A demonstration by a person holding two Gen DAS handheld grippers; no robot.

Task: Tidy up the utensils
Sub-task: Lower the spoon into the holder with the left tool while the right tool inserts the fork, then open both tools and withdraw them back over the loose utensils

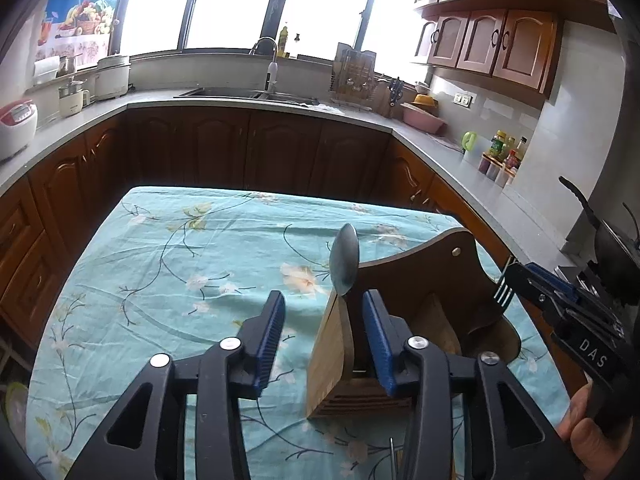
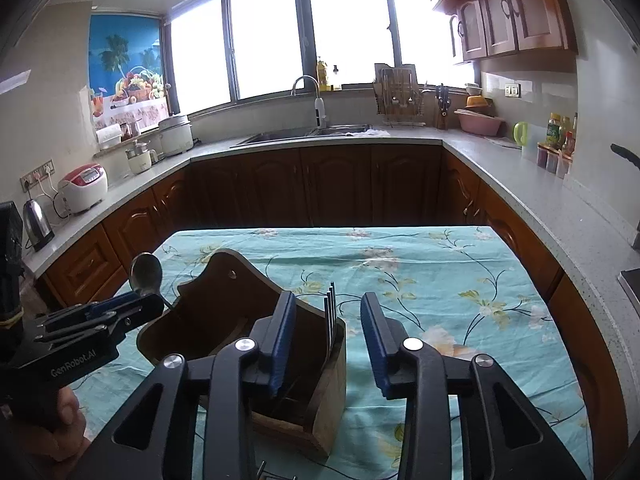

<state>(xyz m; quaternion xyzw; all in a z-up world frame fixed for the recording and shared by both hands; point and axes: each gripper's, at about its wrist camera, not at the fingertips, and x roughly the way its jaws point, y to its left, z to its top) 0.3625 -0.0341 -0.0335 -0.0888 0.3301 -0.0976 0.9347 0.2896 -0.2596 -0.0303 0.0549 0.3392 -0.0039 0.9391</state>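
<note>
A wooden utensil holder (image 1: 404, 312) (image 2: 240, 320) stands on the table with the teal floral cloth (image 1: 200, 264) (image 2: 420, 280). A metal spoon (image 1: 344, 260) (image 2: 146, 274) stands in it, bowl up. A fork (image 2: 331, 320) (image 1: 504, 288) stands in it, tines up. My left gripper (image 1: 324, 312) is open, its fingers either side of the spoon's lower part, not touching it. It also shows in the right wrist view (image 2: 152, 308). My right gripper (image 2: 329, 320) is open around the fork, which stands free between the pads. It also shows in the left wrist view (image 1: 516, 272).
Grey counters (image 1: 460, 160) ring the table, with a sink (image 2: 304, 134), rice cookers (image 2: 84, 186), a kettle (image 2: 38, 220), a pink basin (image 2: 480, 120) and bottles (image 2: 560, 140). A thin metal utensil tip (image 1: 393, 456) lies at the near table edge.
</note>
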